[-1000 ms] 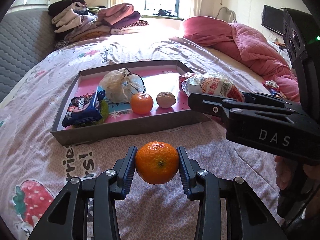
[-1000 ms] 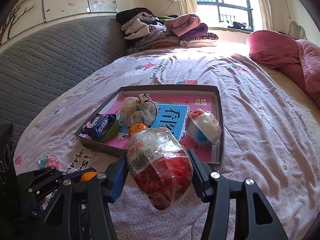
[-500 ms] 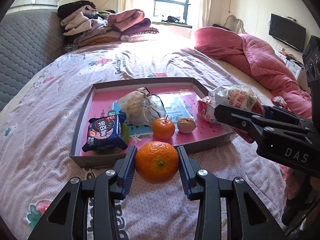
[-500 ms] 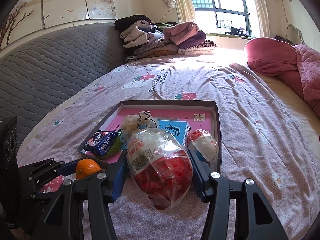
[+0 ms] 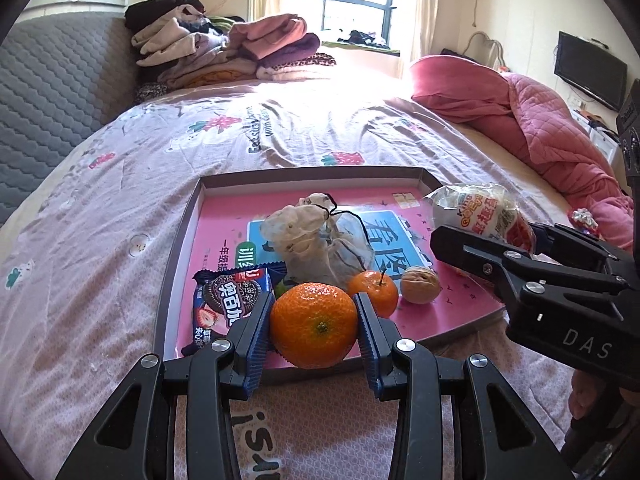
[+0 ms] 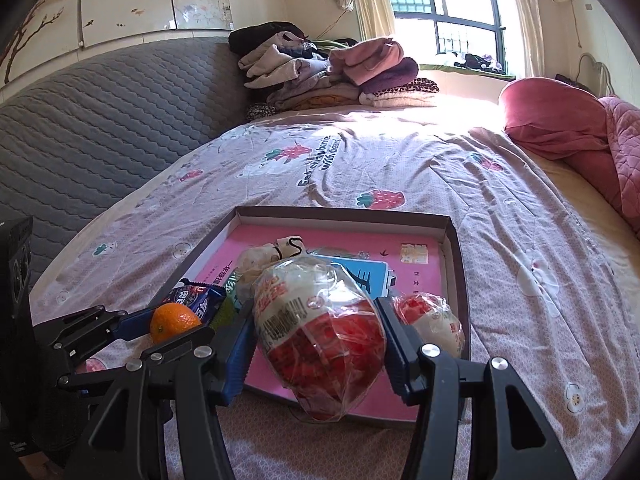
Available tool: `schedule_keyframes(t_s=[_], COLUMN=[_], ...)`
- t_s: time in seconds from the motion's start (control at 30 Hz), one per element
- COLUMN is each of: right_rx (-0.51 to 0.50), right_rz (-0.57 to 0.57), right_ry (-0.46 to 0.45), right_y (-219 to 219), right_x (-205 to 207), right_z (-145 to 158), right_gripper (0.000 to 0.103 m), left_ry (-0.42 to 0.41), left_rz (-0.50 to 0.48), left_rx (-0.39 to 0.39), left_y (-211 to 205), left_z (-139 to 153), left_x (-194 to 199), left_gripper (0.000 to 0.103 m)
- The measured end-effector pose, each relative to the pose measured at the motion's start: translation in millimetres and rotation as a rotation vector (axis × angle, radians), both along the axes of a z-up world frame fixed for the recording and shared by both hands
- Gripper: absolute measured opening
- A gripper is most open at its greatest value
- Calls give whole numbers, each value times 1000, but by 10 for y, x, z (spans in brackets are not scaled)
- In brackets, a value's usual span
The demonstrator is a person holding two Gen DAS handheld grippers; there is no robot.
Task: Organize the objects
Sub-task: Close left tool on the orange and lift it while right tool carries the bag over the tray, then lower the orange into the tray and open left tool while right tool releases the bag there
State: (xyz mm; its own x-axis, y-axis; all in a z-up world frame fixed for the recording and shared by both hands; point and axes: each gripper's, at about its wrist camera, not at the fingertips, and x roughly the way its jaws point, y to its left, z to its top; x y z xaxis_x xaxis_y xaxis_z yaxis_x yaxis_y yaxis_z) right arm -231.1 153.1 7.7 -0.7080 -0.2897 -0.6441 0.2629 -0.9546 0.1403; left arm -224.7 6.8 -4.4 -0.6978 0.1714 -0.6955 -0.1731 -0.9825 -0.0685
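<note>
Left wrist view: glossy, dimpled orange tangerine [image 5: 314, 326] clamped between blue-padded jaws.

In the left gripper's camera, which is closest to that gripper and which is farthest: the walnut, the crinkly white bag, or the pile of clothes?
From the left gripper, which holds an orange:
1. The walnut, in the tray's near part, a bit to the right.
2. The crinkly white bag, behind it, mid-tray.
3. The pile of clothes, at the bed's far end, up left.
</note>
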Motion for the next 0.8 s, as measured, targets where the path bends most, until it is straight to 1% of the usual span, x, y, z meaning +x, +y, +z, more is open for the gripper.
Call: schedule_keyframes(t_s=[0.33,0.53,0.67,0.8], right_rx=[31,36,62,104], right_rz=[-18,-19,-20,-18], right_ry=[-38,-64,-84,-87], right_y=[-101,-120,-124,-153], right_x=[-329,-472,-568,-626], right_z=[-181,-279,-349,-401], right_gripper=[56,56,56,56], left_ry=[7,3,-24,-19], left_rz=[-8,-26,-36,-38], left_rx=[-27,-23,-17,-27], left_y=[56,111,147,173], left_z=[-106,-132,-200,-226], left_x=[-167,-240,-308,-327], left_gripper=[41,41,41,41])
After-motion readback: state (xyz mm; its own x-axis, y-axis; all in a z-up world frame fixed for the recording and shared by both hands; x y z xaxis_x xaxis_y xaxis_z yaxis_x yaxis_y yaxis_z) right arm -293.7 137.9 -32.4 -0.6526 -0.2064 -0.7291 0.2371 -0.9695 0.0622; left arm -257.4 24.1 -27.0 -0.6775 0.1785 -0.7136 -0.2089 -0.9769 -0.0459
